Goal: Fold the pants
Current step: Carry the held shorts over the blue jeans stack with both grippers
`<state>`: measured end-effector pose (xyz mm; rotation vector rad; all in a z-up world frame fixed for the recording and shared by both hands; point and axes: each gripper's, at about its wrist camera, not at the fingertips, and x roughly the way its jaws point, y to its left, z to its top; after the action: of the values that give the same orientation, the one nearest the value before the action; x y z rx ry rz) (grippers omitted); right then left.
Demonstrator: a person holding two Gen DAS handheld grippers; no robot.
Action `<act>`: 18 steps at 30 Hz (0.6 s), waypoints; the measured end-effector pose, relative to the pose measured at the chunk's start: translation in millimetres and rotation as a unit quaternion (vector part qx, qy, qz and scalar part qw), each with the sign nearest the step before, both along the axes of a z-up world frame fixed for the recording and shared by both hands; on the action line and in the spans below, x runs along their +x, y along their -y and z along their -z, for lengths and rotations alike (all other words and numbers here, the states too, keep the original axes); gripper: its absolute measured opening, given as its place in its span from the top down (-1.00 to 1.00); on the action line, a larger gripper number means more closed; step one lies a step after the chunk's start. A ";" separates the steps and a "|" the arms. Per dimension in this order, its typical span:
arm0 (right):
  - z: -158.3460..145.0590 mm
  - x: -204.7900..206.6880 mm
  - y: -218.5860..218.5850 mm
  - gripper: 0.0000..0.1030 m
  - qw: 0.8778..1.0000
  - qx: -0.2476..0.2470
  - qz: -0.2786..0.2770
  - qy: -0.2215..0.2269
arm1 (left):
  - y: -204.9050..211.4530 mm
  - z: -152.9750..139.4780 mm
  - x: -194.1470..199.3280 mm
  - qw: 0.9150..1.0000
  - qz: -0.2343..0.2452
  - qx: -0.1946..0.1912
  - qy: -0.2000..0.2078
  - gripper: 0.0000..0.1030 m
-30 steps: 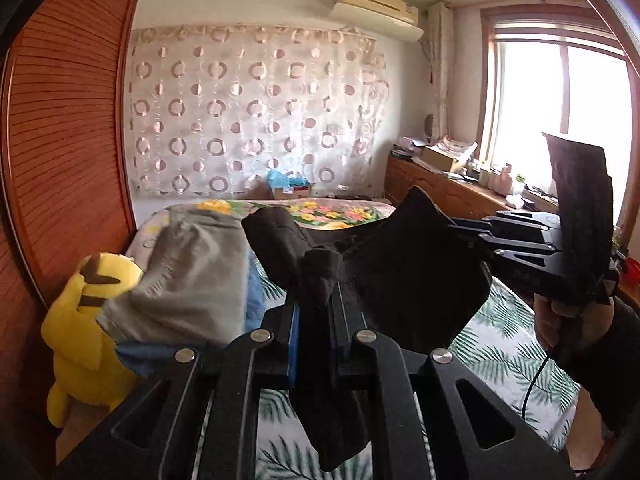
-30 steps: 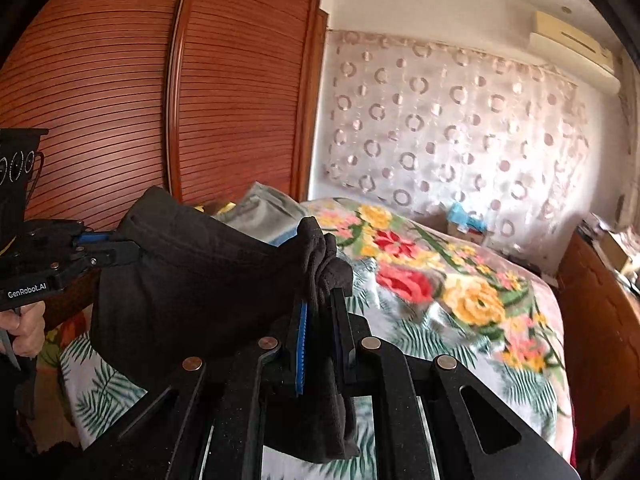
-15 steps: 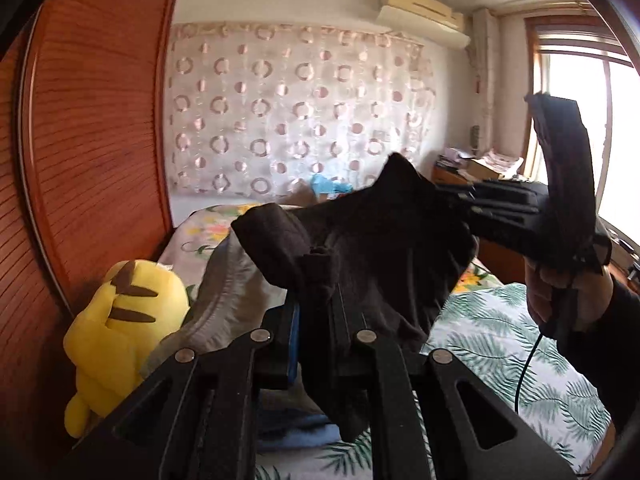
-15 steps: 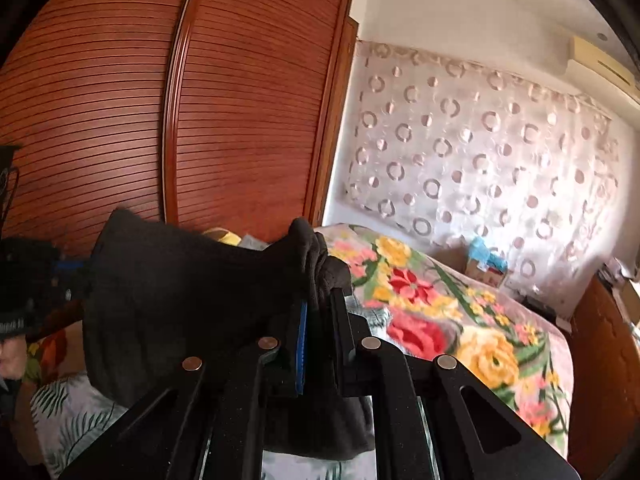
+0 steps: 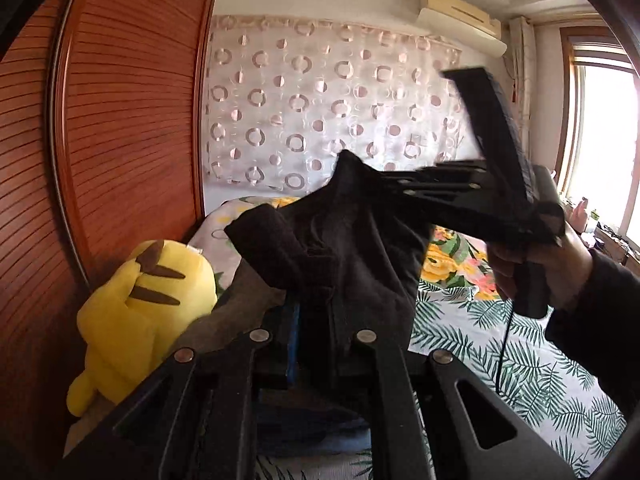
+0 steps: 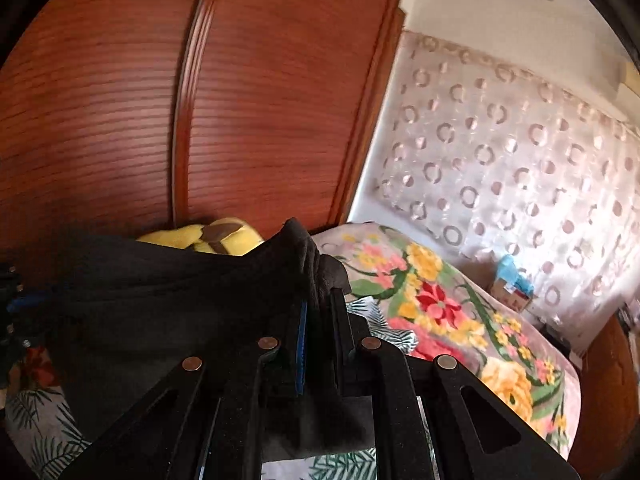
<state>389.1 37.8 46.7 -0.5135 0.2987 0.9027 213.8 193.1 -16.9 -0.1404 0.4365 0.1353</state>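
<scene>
While lifted, pants (image 5: 352,248) span both clamped grippers.

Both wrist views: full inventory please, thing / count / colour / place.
pants: 1, black, held in the air between both grippers
plush toy: 1, yellow, by the wardrobe at the bed's edge
folded clothes: small pile, grey over blue, beside the toy
bed cover: 1, floral and leaf print
wardrobe: 1, red-brown slatted
curtain: 1, white with rings
air conditioner: 1, cream, high on the wall
left gripper: shut on pants
right gripper: shut on pants
</scene>
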 end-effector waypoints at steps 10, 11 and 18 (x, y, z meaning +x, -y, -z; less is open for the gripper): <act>-7.4 5.9 -19.4 0.80 1.000 -0.013 -0.021 0.008 | -6.6 3.8 -10.7 1.000 -0.010 -0.009 0.005 0.76; -6.5 3.4 -18.6 0.80 1.000 -0.012 -0.024 0.008 | -5.6 5.1 -11.3 1.000 -0.012 -0.008 0.004 0.76; 2.3 2.3 -13.4 0.80 1.000 -0.001 -0.016 -0.013 | -7.5 16.2 -7.1 0.999 -0.031 -0.003 -0.022 0.52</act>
<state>391.3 51.2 44.4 -0.5107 0.3149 0.9411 206.7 200.6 -33.1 -0.1564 0.4773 0.1977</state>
